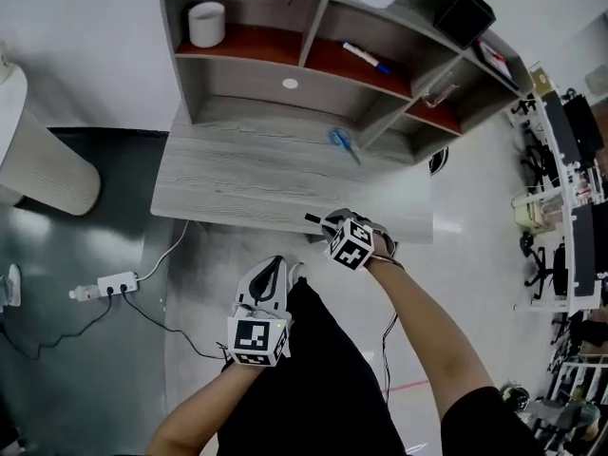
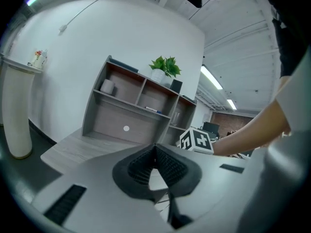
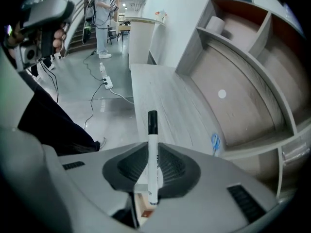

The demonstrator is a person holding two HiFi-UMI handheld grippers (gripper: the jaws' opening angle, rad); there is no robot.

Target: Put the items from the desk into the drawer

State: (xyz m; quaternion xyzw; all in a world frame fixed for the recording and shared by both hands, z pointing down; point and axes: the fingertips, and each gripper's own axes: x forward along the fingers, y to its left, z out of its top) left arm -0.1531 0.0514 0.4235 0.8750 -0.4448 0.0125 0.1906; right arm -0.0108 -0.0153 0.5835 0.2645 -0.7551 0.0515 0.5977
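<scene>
The right gripper (image 3: 152,148) is clamping a white whiteboard marker (image 3: 153,130) between its two ribbed pads, which are pressing on the barrel from either side. The marker's long axis is running along the line of the fingers. Its black cap end is projecting past the fingertips, and its blunt rear end is sitting back in the throat of the jaws. In the head view, the cap end (image 1: 312,218) is sticking out to the left of the right gripper (image 1: 334,224), just at the front edge of the grey wood-grain desk (image 1: 247,174).

Beyond the right fingertips and off to their right, blue-handled scissors (image 3: 215,142) are lying flat on the desk near the back panel of the shelf unit (image 1: 285,93).

The left gripper (image 2: 155,147) is showing its pads meeting at the tips with nothing between them. It is hanging off the desk, in front of its near edge, over the person's dark trousers (image 1: 313,378). Ahead of its fingertips, the desk and shelf unit are in view, and the right gripper's marker cube (image 2: 197,141) is sitting just to their right.
</scene>
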